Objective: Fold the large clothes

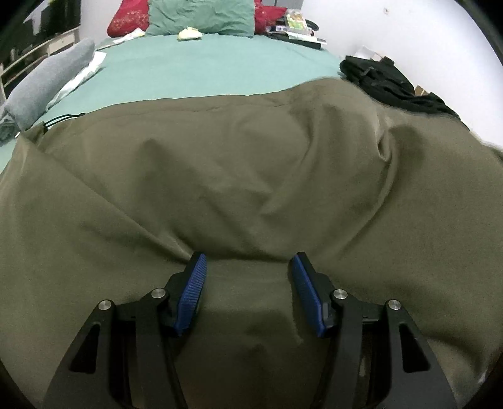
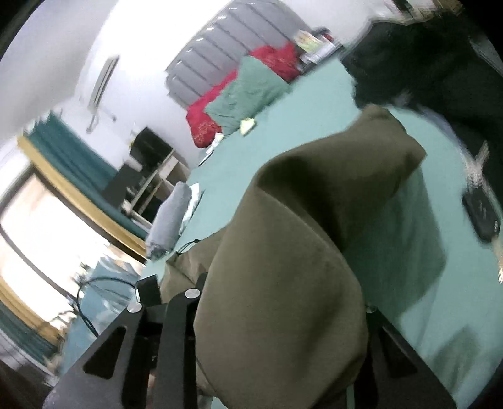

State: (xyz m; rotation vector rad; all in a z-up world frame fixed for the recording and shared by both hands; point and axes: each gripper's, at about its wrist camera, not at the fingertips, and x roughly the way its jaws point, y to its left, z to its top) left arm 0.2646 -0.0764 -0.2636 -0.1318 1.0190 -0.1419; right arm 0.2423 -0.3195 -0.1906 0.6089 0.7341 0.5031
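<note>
A large olive-green garment (image 1: 239,176) lies spread over the teal bed sheet (image 1: 204,69). My left gripper (image 1: 248,267) is open just above the cloth, with its blue pads (image 1: 191,292) apart and fabric lying between them. In the right wrist view the same olive garment (image 2: 283,251) is lifted off the bed and drapes over my right gripper (image 2: 279,317), whose fingertips are hidden in the cloth. Part of it hangs in a raised fold above the sheet (image 2: 314,103).
A rolled grey towel (image 1: 47,85) lies at the bed's left edge. Black clothes (image 1: 386,81) are piled at the right edge. Teal and red pillows (image 1: 201,15) sit at the headboard. A black remote (image 2: 481,214) lies on the sheet at right.
</note>
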